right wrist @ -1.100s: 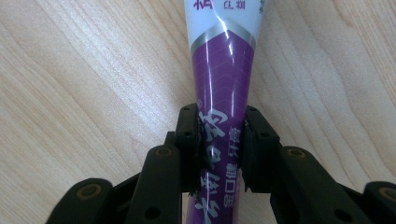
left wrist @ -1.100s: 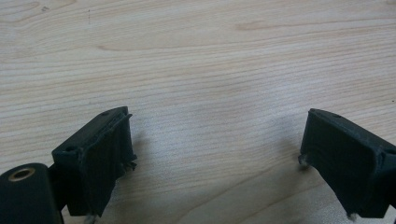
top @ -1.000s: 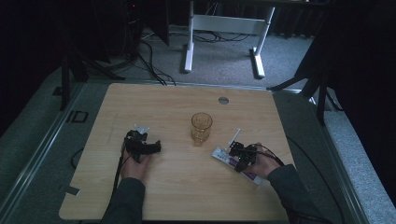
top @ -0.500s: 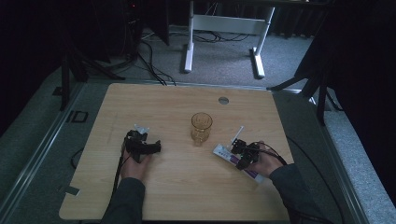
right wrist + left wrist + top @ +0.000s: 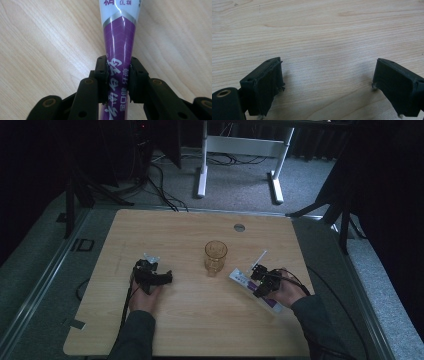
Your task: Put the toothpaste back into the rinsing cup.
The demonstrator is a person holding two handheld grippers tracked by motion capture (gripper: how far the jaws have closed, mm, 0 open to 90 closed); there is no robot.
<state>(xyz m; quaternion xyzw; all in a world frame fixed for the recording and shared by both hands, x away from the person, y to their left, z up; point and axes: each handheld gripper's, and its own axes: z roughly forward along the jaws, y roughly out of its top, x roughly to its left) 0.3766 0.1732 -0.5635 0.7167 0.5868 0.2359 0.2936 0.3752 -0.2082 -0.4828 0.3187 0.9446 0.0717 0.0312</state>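
Seen from above, going left to right across a pale wooden bench (image 5: 200, 320): left gripper (image 5: 159, 279) resting toward the left edge, held in a hand, well apart from everything else. In the left gripper view, jaws standing wide apart over bare wood grain, nothing between them. Near the bench's middle, an amber drinking glass (image 5: 215, 257) standing upright. Toward the right edge, a purple-and-white toothpaste tube (image 5: 243, 281) lying flat, long axis running diagonally, white end aimed up-left at the glass's foot, purple end aimed down-right at the near right corner. Just beyond it, a thin white stick (image 5: 260, 257), too small to identify. Right gripper (image 5: 260, 281) sitting over the tube's middle, tube ends showing on either side of it. In the right gripper view, right gripper (image 5: 117, 77) clamped on the toothpaste tube (image 5: 119, 37), pads pressing both sides of the purple part with white lettering, tube widening away from the jaws into its white part; the grip itself too small to read from above.
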